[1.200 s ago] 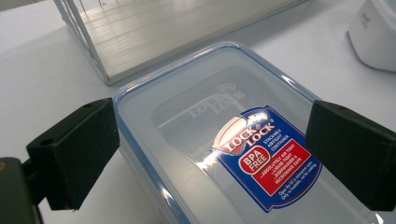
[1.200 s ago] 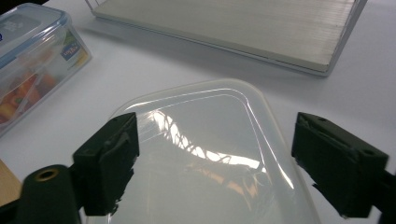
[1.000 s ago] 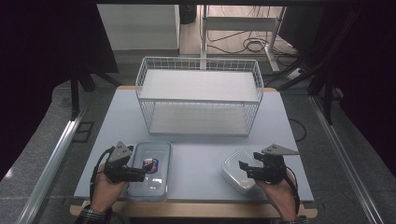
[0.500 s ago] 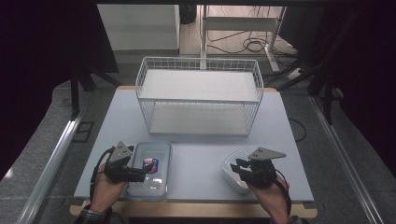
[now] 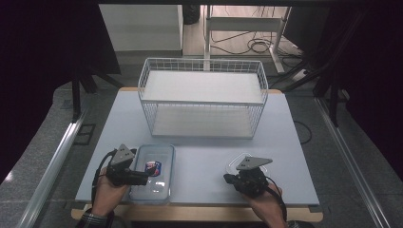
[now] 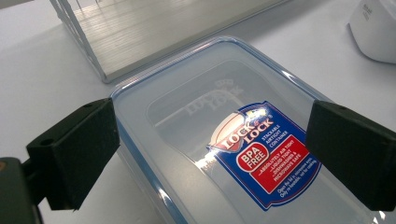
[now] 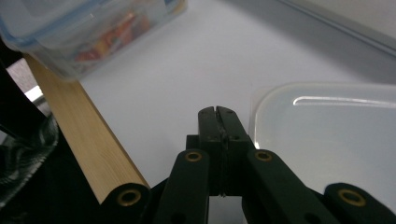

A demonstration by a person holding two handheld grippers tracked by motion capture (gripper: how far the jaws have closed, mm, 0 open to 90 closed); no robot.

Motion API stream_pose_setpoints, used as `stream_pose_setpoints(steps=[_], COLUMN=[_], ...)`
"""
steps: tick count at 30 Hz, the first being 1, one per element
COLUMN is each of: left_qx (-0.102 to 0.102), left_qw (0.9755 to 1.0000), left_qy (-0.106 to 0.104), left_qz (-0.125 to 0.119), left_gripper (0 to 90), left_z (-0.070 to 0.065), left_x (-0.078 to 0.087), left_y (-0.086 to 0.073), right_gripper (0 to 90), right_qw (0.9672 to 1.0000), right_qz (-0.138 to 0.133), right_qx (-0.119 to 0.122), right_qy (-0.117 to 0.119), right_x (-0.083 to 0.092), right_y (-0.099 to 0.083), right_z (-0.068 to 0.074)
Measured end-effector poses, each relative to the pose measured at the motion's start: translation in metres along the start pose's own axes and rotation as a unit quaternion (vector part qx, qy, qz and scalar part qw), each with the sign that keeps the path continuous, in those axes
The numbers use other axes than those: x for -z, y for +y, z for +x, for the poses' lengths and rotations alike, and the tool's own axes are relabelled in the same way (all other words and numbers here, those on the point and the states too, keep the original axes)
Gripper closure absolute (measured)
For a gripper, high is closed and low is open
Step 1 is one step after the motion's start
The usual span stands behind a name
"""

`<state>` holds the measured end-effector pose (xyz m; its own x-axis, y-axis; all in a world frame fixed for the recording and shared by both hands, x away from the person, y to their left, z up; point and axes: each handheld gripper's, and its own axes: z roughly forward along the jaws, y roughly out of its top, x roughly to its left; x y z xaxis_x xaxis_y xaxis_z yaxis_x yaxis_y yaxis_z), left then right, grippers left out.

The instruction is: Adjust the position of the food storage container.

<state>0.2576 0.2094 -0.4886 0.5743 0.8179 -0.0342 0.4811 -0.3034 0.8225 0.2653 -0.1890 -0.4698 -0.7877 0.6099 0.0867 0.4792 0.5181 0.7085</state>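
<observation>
Clear rectangular plastic container [image 5: 153, 172] with blue-sealed lid sat at the table's [image 5: 204, 156] near-left edge, straddled untouched by the wide-open left gripper [image 5: 142, 178]. Right gripper [image 7: 218, 114] had just closed empty beside the translucent loose lid [image 7: 336, 135]. Work seemed barely begun.

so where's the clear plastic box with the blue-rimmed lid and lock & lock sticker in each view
high view: clear plastic box with the blue-rimmed lid lies near the table's front edge, at lower left, beside the left gripper.
left gripper view: it takes up the centre, between that gripper's two black jaws.
right gripper view: top left corner, blurred.
shared landmark: the white wire basket, behind the box.
</observation>
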Motion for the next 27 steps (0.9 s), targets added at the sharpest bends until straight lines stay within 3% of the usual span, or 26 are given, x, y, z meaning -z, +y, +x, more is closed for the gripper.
stream_pose_setpoints(steps=[4,10,27], left_qx=[-0.002,0.0,0.006], left_qw=[1.0,1.0,1.0], left_qy=[-0.002,-0.001,-0.003], left_qz=[0.002,0.002,0.001], left_gripper=[3.0,3.0,3.0], left_z=[0.0,0.0,0.002], left_x=[0.0,-0.001,0.0], left_y=[0.0,0.0,-0.002], right_gripper=[89.1,89.1,89.1], right_qw=[0.9998,0.9999,0.9978], right_qz=[0.016,0.013,0.023], right_qx=[0.0,-0.005,-0.04], right_qy=[-0.01,0.003,-0.046], right_x=[-0.001,0.003,0.031], right_y=[-0.003,-0.005,-0.02], right_z=[-0.004,-0.011,-0.049])
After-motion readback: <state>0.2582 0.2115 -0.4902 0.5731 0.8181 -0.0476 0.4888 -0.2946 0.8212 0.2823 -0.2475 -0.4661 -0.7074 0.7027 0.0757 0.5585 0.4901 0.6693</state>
